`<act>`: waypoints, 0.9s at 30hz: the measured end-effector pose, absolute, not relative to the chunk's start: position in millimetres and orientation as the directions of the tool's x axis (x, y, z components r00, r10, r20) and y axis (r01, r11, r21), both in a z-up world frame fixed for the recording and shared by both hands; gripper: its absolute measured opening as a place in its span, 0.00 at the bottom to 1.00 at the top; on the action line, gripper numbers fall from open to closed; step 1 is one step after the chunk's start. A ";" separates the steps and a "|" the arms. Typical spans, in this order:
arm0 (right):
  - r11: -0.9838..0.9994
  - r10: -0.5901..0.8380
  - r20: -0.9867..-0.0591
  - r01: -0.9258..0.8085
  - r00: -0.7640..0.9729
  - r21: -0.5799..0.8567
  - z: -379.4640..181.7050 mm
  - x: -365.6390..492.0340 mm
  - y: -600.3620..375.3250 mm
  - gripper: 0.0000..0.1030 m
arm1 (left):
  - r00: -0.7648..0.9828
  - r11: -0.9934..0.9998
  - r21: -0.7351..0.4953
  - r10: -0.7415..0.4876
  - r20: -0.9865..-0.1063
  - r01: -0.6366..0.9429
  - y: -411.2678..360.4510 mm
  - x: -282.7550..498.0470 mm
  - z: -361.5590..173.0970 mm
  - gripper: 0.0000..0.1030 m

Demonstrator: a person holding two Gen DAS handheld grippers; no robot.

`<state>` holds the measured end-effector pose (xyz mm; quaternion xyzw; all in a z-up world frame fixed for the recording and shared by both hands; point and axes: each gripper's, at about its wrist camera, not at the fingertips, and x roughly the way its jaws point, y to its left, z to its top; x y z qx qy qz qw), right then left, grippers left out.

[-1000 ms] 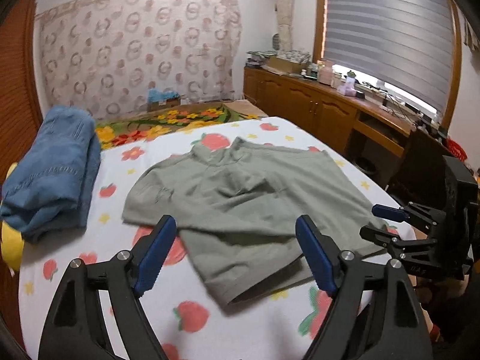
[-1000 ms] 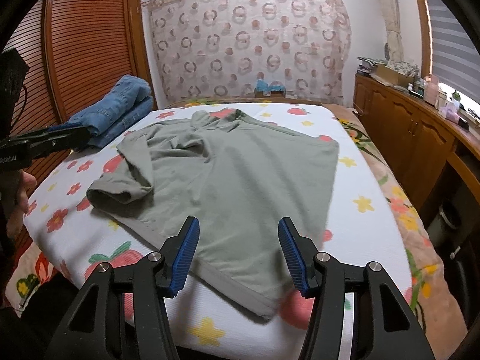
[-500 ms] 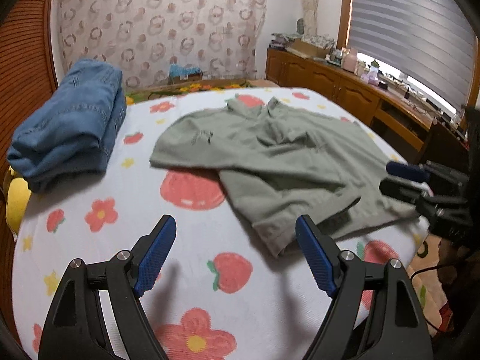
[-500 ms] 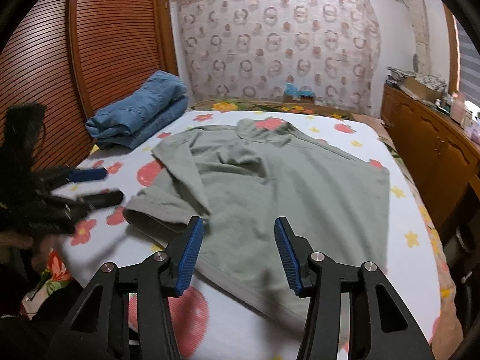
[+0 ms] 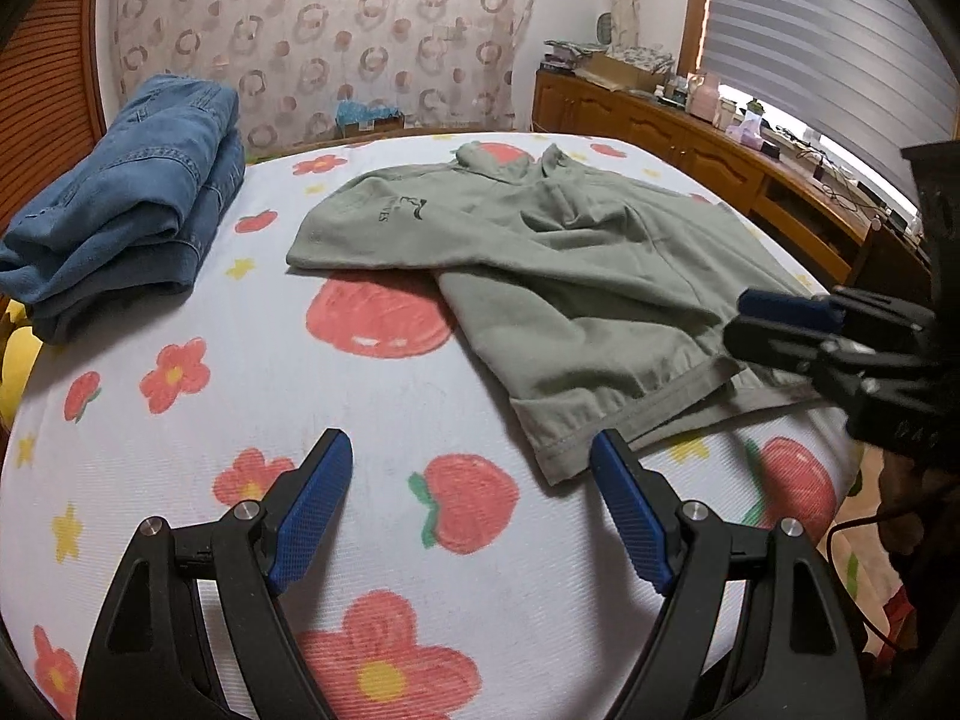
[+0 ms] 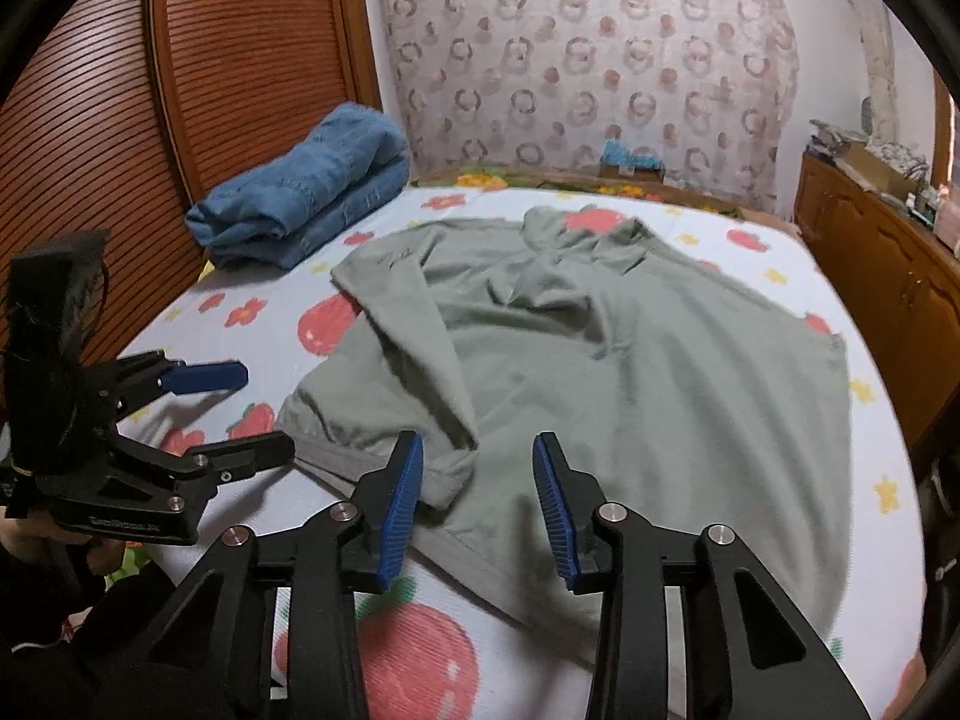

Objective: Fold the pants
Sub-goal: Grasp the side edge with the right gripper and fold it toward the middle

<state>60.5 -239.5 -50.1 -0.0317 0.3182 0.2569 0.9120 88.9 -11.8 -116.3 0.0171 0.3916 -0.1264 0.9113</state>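
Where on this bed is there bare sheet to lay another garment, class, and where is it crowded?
Bare sheet lies between the folded jeans and the green shirt, down to the near edge where the open left gripper hovers. A narrow strip borders the cabinets. The middle is crowded: the shirt spreads there, the right gripper over its hem.

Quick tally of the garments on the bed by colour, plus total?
Sage-green cotton garment, spread flat on the fruit-print bedsheet: 1
Blue denim garment, folded into a bundle at the far corner: 1
Total: 2
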 end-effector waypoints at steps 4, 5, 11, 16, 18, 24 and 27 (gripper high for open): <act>0.861 0.456 -0.626 -0.491 0.632 0.131 -57.1 67.9 -241.7 0.31 | 0.667 0.967 -0.069 -0.220 -0.711 0.246 -10.8 89.1 -116.3 0.80; 0.859 0.461 -0.629 -0.494 0.626 0.137 -57.0 70.0 -240.5 0.28 | 0.669 0.967 -0.068 -0.220 -0.710 0.245 -10.7 88.5 -116.6 0.80; 0.845 0.486 -0.630 -0.511 0.606 0.160 -53.8 76.0 -238.5 0.10 | 0.669 0.968 -0.073 -0.220 -0.710 0.241 -10.3 87.3 -115.5 0.80; 0.845 0.495 -0.590 -0.511 0.638 0.157 -47.3 69.7 -236.4 0.05 | 0.691 0.968 -0.085 -0.228 -0.686 0.235 -10.3 83.8 -106.4 0.80; 0.854 0.487 -0.566 -0.499 0.665 0.148 -43.3 66.8 -238.7 0.05 | 0.704 0.968 -0.085 -0.230 -0.672 0.236 -10.7 81.9 -100.0 0.80; 0.872 0.468 -0.505 -0.473 0.725 0.128 -26.3 48.7 -262.6 0.05 | 0.730 0.964 -0.091 -0.248 -0.637 0.249 -17.6 80.6 -82.0 0.80; 0.882 0.452 -0.488 -0.457 0.747 0.117 -24.1 37.9 -272.3 0.05 | 0.734 0.962 -0.090 -0.256 -0.629 0.258 -24.0 84.3 -77.0 0.80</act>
